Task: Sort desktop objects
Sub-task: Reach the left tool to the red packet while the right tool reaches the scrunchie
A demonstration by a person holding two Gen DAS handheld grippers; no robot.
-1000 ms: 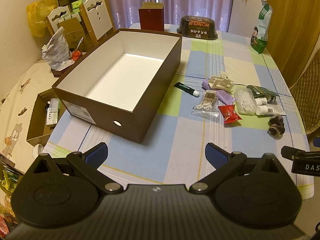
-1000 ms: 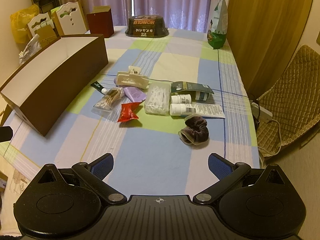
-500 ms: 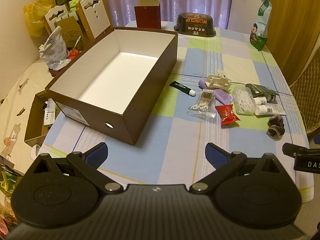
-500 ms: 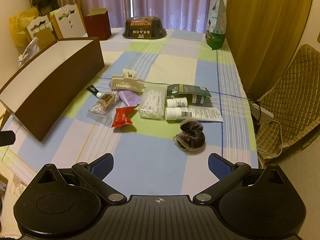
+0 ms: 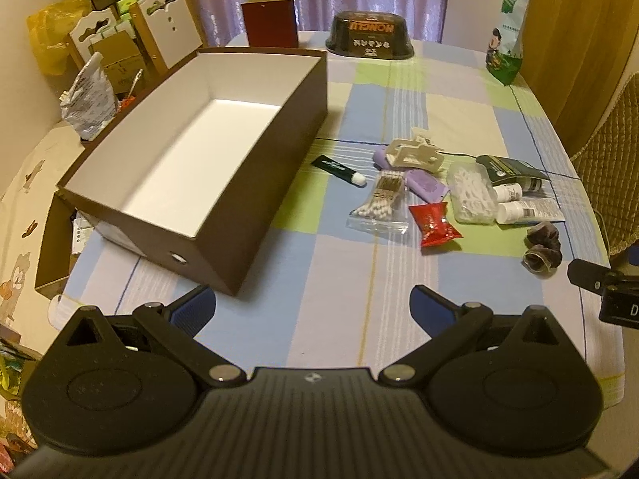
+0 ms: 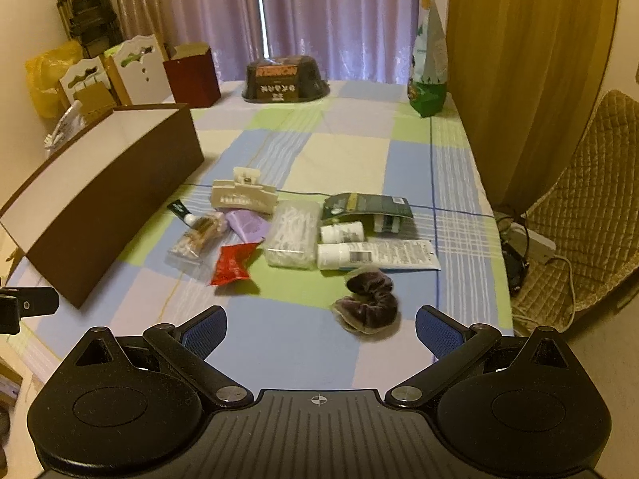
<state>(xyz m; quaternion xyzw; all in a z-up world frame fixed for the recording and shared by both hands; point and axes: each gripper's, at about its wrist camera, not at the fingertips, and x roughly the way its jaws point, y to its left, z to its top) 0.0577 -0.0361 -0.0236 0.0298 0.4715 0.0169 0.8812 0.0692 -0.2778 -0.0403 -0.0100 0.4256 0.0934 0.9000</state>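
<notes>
Plenty is sitting half-hidden here. The purple pouch (image 6: 247,225) is lying tucked under the beige hair claw (image 6: 243,196), only its near end showing. The dark green packet (image 6: 367,207) is covering the far ends of the two white tubes (image 6: 347,244) just near of it, and the print on all three is too small to read. From the right wrist view the brown box (image 6: 112,195) is showing only its outer wall and a strip of white lining; its floor is out of sight. The left wrist view is looking straight down into that box (image 5: 191,151), and the white interior is showing nothing inside. At the right edge of that view a black piece of the other gripper's rig is cut off by the frame.

The left gripper (image 5: 311,303) is hovering low over the near edge of the checked tablecloth (image 5: 359,263), just right of the box's near corner, its blue pads spread wide and holding nothing. The right gripper (image 6: 319,325) is likewise standing with its pads wide apart and nothing in them, pointing at the clutter, with the dark brown scrunchie (image 6: 367,307) lying just beyond and between its fingertips, not touching them.

The rest of the pile is sitting mid-table, right of the box: cotton swab bag (image 5: 379,203), red sachet (image 5: 435,221), clear floss-pick case (image 5: 471,193), black tube with a white cap (image 5: 337,169).
</notes>
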